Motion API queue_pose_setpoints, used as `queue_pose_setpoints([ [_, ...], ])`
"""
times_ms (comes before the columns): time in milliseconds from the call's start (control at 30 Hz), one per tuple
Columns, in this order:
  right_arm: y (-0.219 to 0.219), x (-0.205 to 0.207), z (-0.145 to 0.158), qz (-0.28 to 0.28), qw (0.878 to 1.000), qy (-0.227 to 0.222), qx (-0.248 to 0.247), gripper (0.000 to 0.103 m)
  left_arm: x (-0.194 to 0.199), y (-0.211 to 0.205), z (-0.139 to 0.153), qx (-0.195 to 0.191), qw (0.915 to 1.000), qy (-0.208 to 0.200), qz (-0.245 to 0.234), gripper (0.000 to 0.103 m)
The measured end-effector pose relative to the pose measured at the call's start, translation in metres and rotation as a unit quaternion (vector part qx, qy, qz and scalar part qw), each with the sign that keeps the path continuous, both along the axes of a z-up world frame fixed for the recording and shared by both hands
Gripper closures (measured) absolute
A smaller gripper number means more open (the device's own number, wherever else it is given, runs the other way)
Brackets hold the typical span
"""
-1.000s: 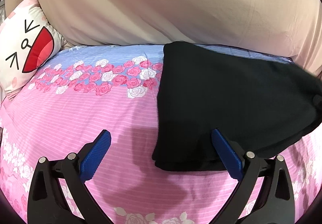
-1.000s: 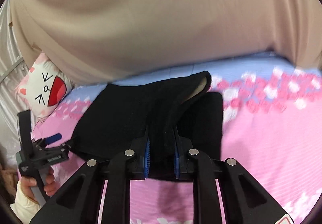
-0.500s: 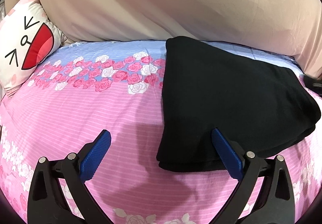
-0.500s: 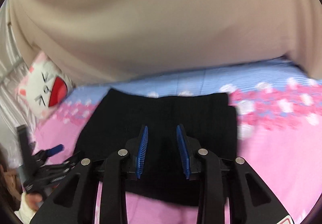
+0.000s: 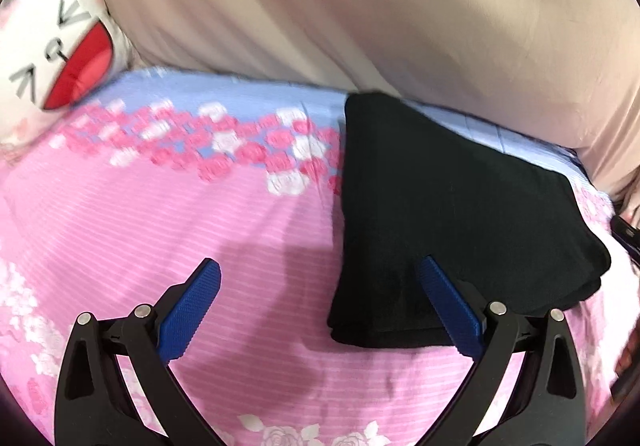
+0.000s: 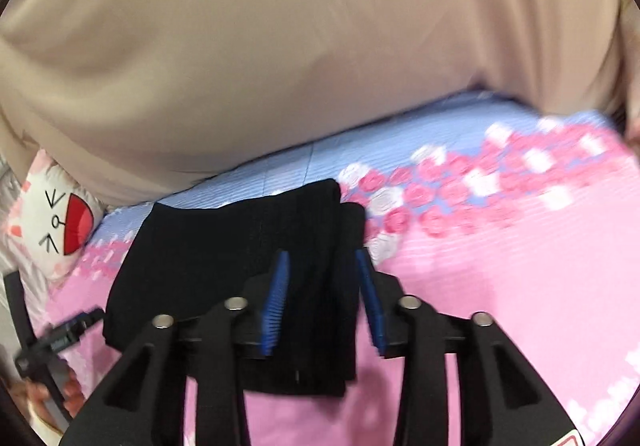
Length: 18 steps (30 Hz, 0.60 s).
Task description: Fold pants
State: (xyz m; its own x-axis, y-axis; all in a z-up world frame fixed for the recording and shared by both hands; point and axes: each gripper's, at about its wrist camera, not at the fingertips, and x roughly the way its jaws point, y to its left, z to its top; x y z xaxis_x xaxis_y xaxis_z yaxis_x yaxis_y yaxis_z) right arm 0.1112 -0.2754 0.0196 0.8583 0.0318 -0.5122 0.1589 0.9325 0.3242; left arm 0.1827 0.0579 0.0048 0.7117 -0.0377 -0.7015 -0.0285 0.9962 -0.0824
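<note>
The black pants (image 5: 452,213) lie folded into a flat stack on the pink flowered bedsheet (image 5: 160,230). In the right wrist view the pants (image 6: 224,262) sit just ahead of the fingers. My left gripper (image 5: 320,286) is open and empty, hovering near the stack's near left corner, its right finger over the pants' edge. My right gripper (image 6: 322,286) is open and empty above the right end of the stack. The left gripper (image 6: 68,330) also shows at the lower left of the right wrist view.
A white cartoon-face pillow (image 5: 56,57) lies at the far left of the bed, also seen in the right wrist view (image 6: 60,226). A beige curtain (image 5: 360,13) hangs behind the bed. Open sheet extends to the left of the pants.
My right gripper let go of the pants, opened wider and drew back. The lifted flap now lies flat on the stack. The left gripper stayed open and shifted slightly.
</note>
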Motion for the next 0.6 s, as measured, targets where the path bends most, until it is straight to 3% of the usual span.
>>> queue_pose_setpoints([
  [167,0.035,-0.04,-0.01,-0.002,0.999,-0.029,-0.019,0.053,-0.015,-0.029,0.006,0.05,0.9977,-0.038,-0.028,0.005],
  [233,0.051,-0.042,-0.015,-0.001,0.999,-0.03,-0.025,0.043,-0.019,-0.039,0.005,0.056,0.9966,-0.043,-0.043,0.005],
  [267,0.056,-0.043,-0.016,-0.005,0.999,-0.033,-0.031,0.034,-0.022,-0.043,0.004,0.052,0.9965,-0.044,-0.048,0.005],
  [433,0.085,-0.045,-0.016,-0.02,0.994,-0.062,-0.086,0.029,-0.038,-0.051,-0.001,0.036,0.9958,-0.062,-0.057,0.005],
  [467,0.089,-0.049,-0.016,-0.028,0.992,-0.069,-0.097,0.024,-0.043,-0.052,-0.003,0.035,0.9957,-0.063,-0.059,0.005],
  [500,0.09,-0.05,-0.016,-0.03,0.992,-0.072,-0.101,0.019,-0.047,-0.054,-0.006,0.038,0.9954,-0.064,-0.06,0.005],
  [600,0.095,-0.053,-0.015,-0.042,0.989,-0.078,-0.122,0.018,-0.05,-0.06,-0.009,0.051,0.9943,-0.062,-0.071,0.005],
])
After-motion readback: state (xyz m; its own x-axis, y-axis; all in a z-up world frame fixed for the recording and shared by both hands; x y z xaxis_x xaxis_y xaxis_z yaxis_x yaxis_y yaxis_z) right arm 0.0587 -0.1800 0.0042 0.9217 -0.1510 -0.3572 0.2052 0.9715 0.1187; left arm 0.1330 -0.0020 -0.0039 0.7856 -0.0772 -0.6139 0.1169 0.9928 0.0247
